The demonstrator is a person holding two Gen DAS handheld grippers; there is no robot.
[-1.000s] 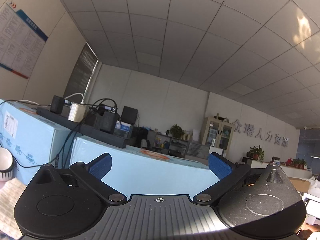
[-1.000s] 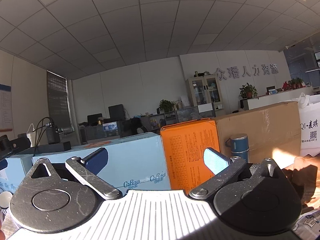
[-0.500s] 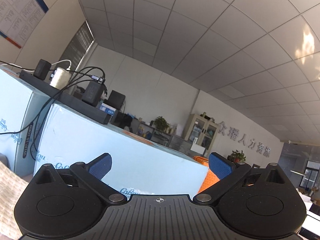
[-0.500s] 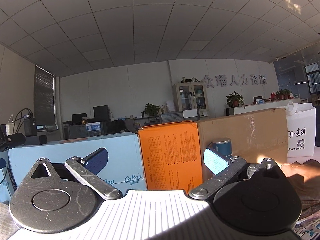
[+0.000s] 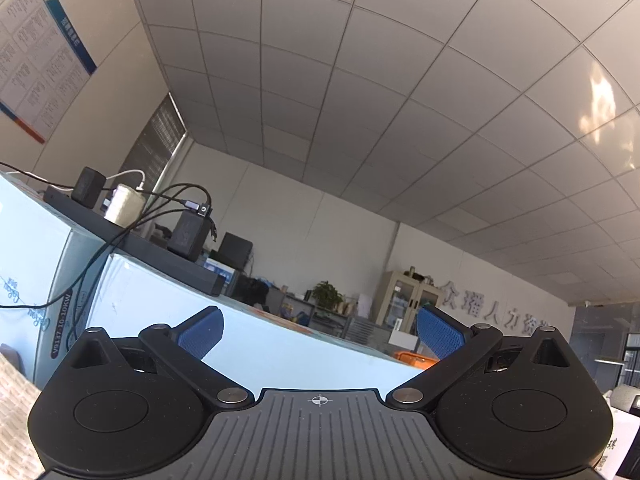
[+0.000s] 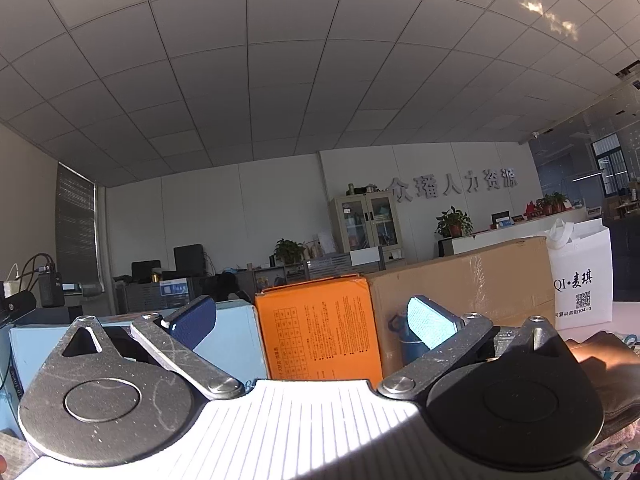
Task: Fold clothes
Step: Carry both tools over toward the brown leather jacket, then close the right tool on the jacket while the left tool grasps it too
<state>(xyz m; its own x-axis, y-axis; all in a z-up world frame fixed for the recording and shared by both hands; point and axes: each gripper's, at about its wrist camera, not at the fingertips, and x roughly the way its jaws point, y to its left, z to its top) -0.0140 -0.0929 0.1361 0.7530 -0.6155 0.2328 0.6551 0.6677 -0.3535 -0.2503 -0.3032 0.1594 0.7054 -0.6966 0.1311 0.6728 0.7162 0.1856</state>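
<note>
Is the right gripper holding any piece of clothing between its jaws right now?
No, the right gripper has its jaws spread wide with nothing between them, only the orange cardboard box showing behind the gap.

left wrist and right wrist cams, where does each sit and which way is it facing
Left wrist: sits on the left gripper, tilted up over the light blue boxes at the ceiling; only its open blue-padded fingers show.
Right wrist: sits on the right gripper, more level, facing the orange box and cardboard box; open fingers show.
Shared: the glass cabinet and wall lettering.
</note>
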